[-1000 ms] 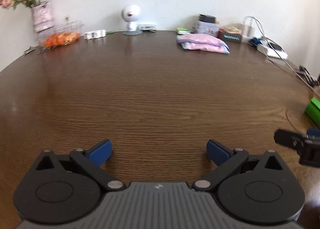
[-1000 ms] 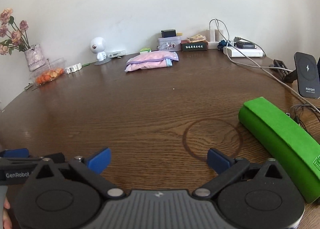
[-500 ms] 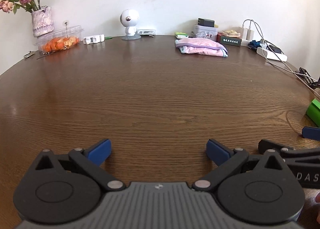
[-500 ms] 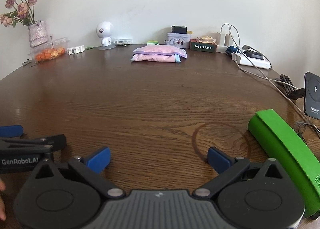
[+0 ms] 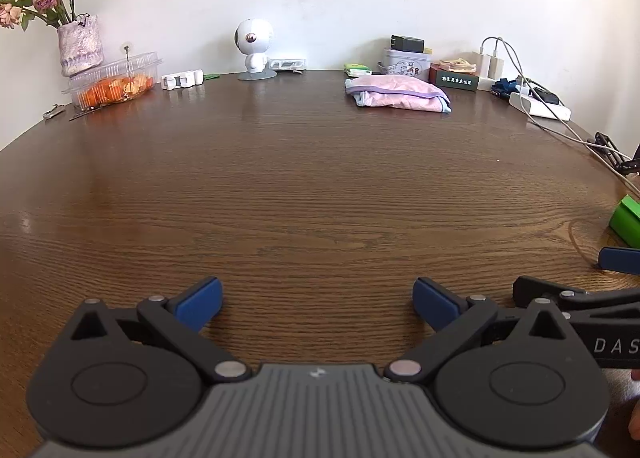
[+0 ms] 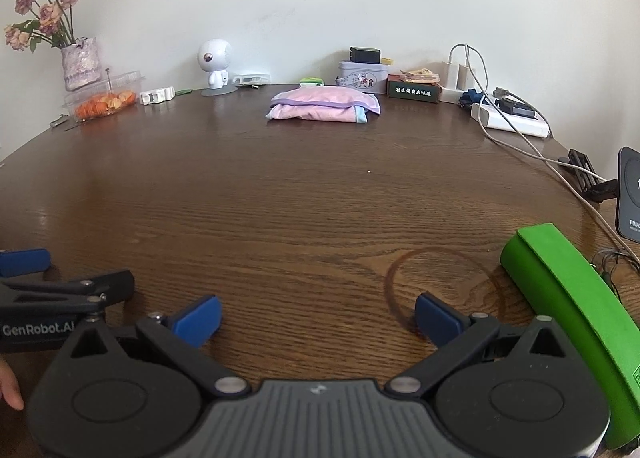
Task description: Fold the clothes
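The left gripper [image 5: 317,300] is low and level, jaws spread wide with nothing between the blue pads [image 5: 200,300]. The right gripper [image 6: 318,316] sits just beside it, level too, jaws equally wide and empty. Each shows at the edge of the other's view, with a bit of hand [image 6: 10,388] behind.

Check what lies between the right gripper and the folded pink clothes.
Only bare wooden table lies between the right gripper and the folded pink clothes, per the right wrist view.

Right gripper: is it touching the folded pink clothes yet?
Apart. The right wrist view shows the right gripper open, bare table between it and the pink clothes.
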